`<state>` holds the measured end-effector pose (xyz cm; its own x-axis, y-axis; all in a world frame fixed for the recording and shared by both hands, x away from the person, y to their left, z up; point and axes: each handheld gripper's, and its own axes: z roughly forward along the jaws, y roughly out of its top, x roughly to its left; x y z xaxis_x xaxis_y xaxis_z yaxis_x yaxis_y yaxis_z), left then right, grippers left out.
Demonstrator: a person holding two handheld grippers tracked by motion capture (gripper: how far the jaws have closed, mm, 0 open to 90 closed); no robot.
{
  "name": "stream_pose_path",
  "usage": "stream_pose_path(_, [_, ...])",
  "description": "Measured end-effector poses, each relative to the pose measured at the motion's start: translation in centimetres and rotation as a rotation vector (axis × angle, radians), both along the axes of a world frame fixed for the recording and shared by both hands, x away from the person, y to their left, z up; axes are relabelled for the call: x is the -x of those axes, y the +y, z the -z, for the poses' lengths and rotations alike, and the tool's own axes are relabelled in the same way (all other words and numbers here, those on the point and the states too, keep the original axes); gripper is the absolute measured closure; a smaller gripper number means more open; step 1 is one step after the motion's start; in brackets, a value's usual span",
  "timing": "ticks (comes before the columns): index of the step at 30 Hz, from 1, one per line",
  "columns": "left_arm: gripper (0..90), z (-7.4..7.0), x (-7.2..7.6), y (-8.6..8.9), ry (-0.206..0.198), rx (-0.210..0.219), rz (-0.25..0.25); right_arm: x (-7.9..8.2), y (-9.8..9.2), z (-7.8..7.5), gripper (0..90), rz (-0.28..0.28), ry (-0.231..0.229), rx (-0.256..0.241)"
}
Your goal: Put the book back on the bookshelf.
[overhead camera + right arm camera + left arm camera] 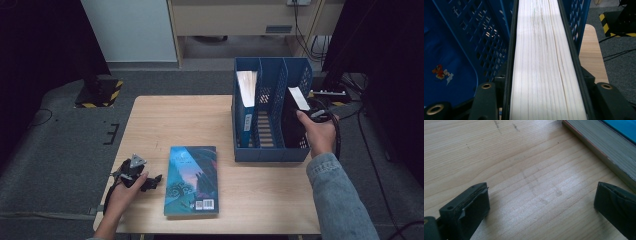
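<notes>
Right gripper (pixel 309 113): I had its jaws clamped on a black book (pixel 544 62), one jaw against each cover, the white page edge running up between them. In the high view the book stood upright in the rightmost compartment of the blue rack (pixel 270 152), leaning slightly, with my right hand (pixel 320 135) just behind it. The rack sat at the table's (pixel 165 115) right rear. Its leftmost compartment held a blue book (pixel 246 107), also upright; the middle compartment I saw bare.

Left gripper (pixel 140 176): I had it resting low on the table near the front left corner, jaws spread wide with nothing but bare wood between them. Just to its right a teal paperback (pixel 191 179) lay flat, cover up; in the left gripper view its page edge (pixel 599 147) ran close past the right jaw.
</notes>
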<state>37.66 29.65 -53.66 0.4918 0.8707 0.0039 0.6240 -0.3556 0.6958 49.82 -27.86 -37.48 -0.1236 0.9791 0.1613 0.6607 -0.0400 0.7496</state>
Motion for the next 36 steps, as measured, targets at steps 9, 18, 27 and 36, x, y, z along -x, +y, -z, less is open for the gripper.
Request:
stream_pose_path(9, [0.0,0.0,0.0,0.0,0.000,0.000,0.001,0.0,0.1,-0.3,50.0,0.013,0.014,0.020])
stream_pose_path(18, [0.0,0.0,0.0,0.0,0.000,0.000,0.001,-0.4,0.1,-0.7,52.3,0.026,0.031,0.030])
stream_pose_path(27, [0.0,0.0,0.0,0.0,0.000,0.000,0.002,-1.4,-0.1,-1.2,52.6,0.020,0.047,0.028])
stream_pose_path(36, [0.0,0.0,0.0,0.0,0.001,0.000,0.006,-2.5,-0.2,-1.4,52.6,0.028,0.018,0.018])
